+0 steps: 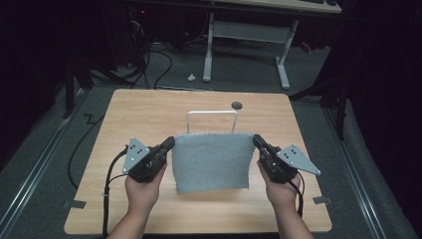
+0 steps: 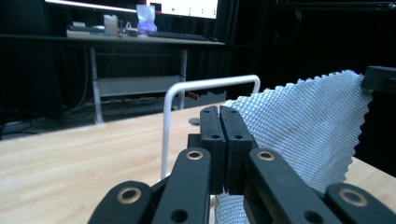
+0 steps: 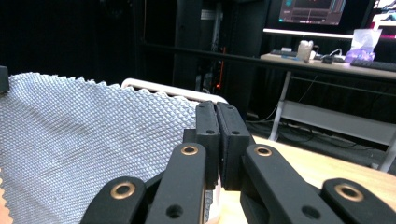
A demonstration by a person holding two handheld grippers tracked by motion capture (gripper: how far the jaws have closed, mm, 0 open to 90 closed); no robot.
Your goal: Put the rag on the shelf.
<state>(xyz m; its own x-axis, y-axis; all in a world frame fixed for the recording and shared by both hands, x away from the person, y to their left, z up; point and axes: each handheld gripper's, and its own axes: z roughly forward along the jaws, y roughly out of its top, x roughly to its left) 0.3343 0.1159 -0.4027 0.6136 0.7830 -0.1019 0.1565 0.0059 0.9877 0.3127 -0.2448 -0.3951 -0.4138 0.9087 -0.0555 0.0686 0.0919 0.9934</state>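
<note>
Two hands reach in from the near edge of a wooden table point(image 1: 149, 107), each holding a black gripper. The left gripper point(image 1: 170, 142) has its jaws pressed together on the upper left corner of a grey cloth point(image 1: 211, 162). The right gripper point(image 1: 257, 140) has its jaws clamped on the upper right corner. The cloth hangs stretched between them, its top edge taut and zigzag-cut, its lower edge loose over the middle of the table. Bare tabletop lies open to the left, right and near side of the cloth.

Just behind the cloth stands a white rack point(image 1: 212, 119), a thin upright bar bent into an arch. Beyond it, near the far edge, is a small dark round hole point(image 1: 237, 105) in the tabletop.

Past the table, cables point(image 1: 149, 64) trail on grey carpet before a white-legged desk point(image 1: 246, 35). In the gripper views that desk carries lit screens point(image 3: 312, 10); their writing is too small to read.
</note>
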